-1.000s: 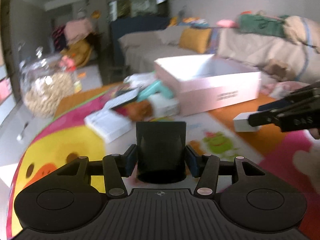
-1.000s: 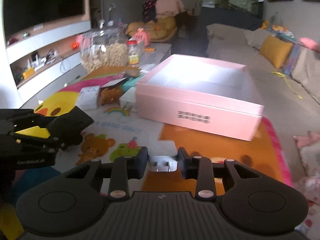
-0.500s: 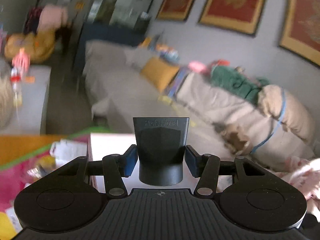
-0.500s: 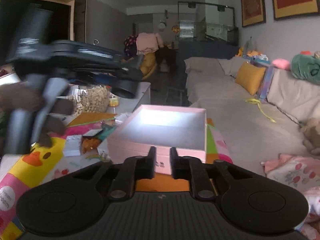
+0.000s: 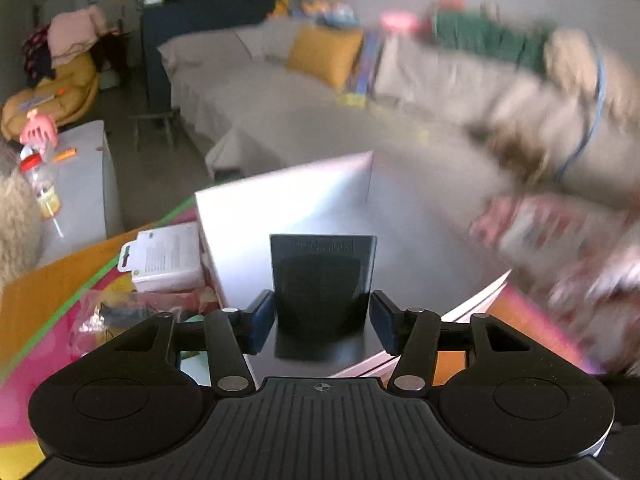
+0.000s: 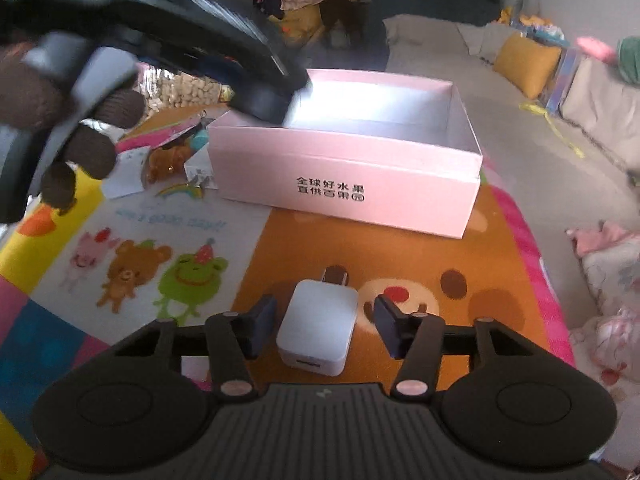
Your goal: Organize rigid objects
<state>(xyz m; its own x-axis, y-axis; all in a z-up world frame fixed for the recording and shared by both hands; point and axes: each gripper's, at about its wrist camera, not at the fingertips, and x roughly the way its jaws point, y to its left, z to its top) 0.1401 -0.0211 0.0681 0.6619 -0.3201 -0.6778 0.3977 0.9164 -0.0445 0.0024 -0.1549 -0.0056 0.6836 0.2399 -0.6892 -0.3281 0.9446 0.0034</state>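
Observation:
My left gripper (image 5: pixel 322 326) hangs over the open pink box (image 5: pixel 280 200) with a black hair-dryer nozzle (image 5: pixel 322 284) between its fingers; the pads stand a little apart from the nozzle's sides. In the right wrist view the left gripper (image 6: pixel 256 92) reaches over the box's (image 6: pixel 344 176) left rim. My right gripper (image 6: pixel 324 330) is open low over the mat, its fingers on either side of a white charger plug (image 6: pixel 320 328) that lies on the orange patch.
A white packet (image 5: pixel 166 256), a plastic bag (image 5: pixel 120 316) and small items (image 6: pixel 168 160) lie left of the box on the colourful play mat (image 6: pixel 132 264). A jar of snacks (image 6: pixel 188 88) stands behind. A sofa (image 5: pixel 320 92) is beyond.
The left gripper swung over the box, tilted down and loosened on the nozzle. The right gripper dropped to the mat and opened around the white plug.

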